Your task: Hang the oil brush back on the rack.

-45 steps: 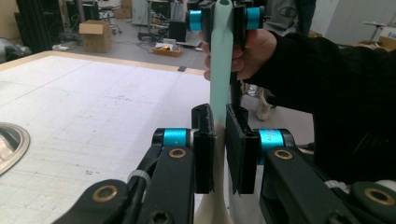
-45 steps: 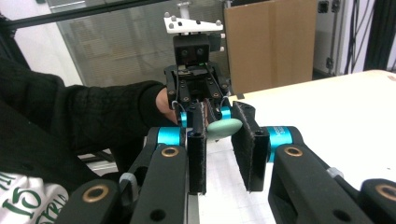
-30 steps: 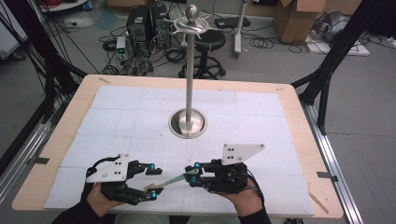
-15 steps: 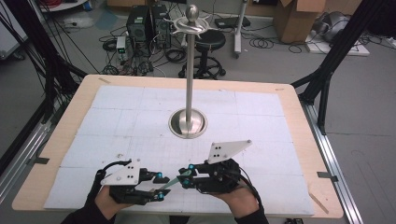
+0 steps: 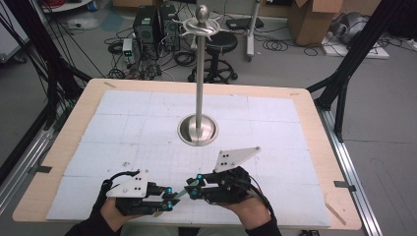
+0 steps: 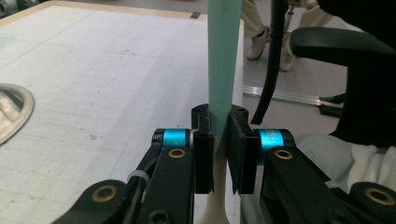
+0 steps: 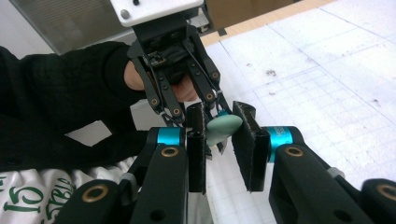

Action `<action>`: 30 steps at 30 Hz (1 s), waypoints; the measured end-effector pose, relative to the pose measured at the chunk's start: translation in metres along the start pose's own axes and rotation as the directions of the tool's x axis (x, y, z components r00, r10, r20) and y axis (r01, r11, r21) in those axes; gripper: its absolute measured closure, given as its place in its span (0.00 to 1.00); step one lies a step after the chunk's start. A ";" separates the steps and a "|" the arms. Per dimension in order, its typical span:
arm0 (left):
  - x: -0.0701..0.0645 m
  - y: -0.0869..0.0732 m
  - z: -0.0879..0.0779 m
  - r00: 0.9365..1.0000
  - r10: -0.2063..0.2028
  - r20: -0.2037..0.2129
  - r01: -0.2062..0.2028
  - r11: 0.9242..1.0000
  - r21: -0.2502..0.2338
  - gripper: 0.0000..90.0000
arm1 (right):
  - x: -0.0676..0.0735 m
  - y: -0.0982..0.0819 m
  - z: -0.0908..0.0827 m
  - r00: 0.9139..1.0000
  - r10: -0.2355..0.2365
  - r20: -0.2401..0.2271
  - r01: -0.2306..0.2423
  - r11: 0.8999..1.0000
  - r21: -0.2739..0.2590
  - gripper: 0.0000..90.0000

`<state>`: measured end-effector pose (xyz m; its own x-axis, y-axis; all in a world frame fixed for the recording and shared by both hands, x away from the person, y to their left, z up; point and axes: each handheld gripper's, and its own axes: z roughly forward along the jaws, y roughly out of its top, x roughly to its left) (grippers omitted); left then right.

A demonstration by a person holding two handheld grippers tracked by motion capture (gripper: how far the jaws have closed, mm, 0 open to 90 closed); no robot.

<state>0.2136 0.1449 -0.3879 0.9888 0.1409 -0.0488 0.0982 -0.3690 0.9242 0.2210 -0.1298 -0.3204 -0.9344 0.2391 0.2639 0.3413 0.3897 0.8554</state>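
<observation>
At the near edge of the table [image 5: 314, 128], we are seeing two hand-held grippers facing each other over a white gridded mat [image 5: 147, 123]. The left gripper [image 5: 169, 202] is clamping a slim, flat, mint-green strip [image 6: 224, 56] between its jaws; in the left gripper view the strip is rising straight up from the black pads [image 6: 203, 154], smooth and matte, with a pale cream part showing below them. In the right gripper view we are looking at the strip's rounded green end [image 7: 224, 125] sitting between the jaws of the right gripper [image 5: 193, 189], which are standing apart around it with a gap on one side. In the high view the strip is spanning the short gap between both grippers. Farther back, a steel stand [image 5: 199, 93] is rising from a round base at mid-table.
</observation>
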 end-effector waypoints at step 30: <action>0.004 -0.002 -0.010 0.982 -0.050 0.180 0.094 0.965 -0.245 0.90 | -0.004 -0.018 0.013 0.963 -0.229 -0.143 0.158 0.907 -0.390 0.63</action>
<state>0.2162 0.1551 -0.3860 0.9867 -0.0088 -0.1625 0.1604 -0.1172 0.9801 0.2203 -0.1263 -0.3425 -0.9924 0.0142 0.1219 0.1225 0.0448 0.9915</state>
